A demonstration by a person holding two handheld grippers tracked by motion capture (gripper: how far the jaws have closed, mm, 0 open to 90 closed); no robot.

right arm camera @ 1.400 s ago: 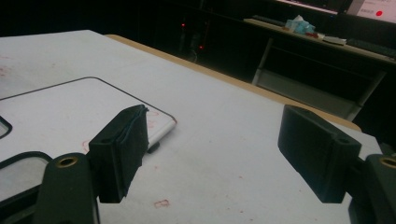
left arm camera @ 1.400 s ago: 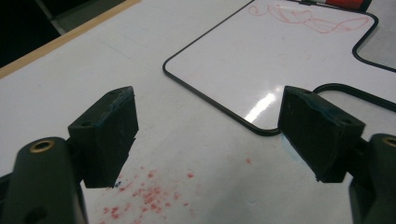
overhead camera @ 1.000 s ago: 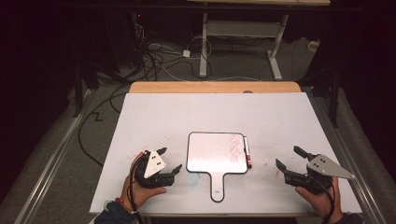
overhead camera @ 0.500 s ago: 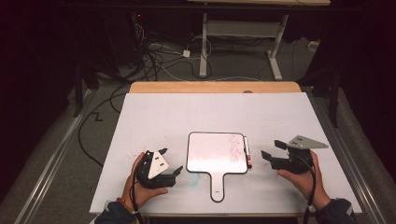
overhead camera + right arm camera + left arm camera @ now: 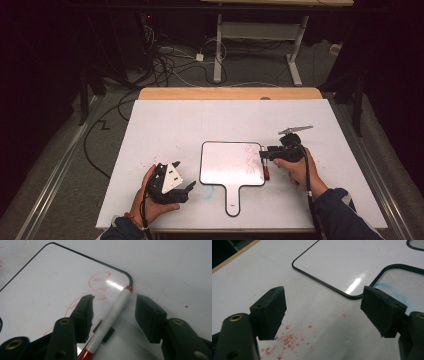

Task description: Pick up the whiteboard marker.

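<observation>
Between right tongs, marker lengthwise.

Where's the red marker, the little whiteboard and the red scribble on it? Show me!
Red marker [image 5: 113, 315]: right gripper view, on its white barrel between the open jaws.
Little whiteboard [image 5: 225, 162]: high view, on a bare part of its white face.
Red scribble [image 5: 96, 279]: right gripper view, on the loop near the board's corner.
</observation>
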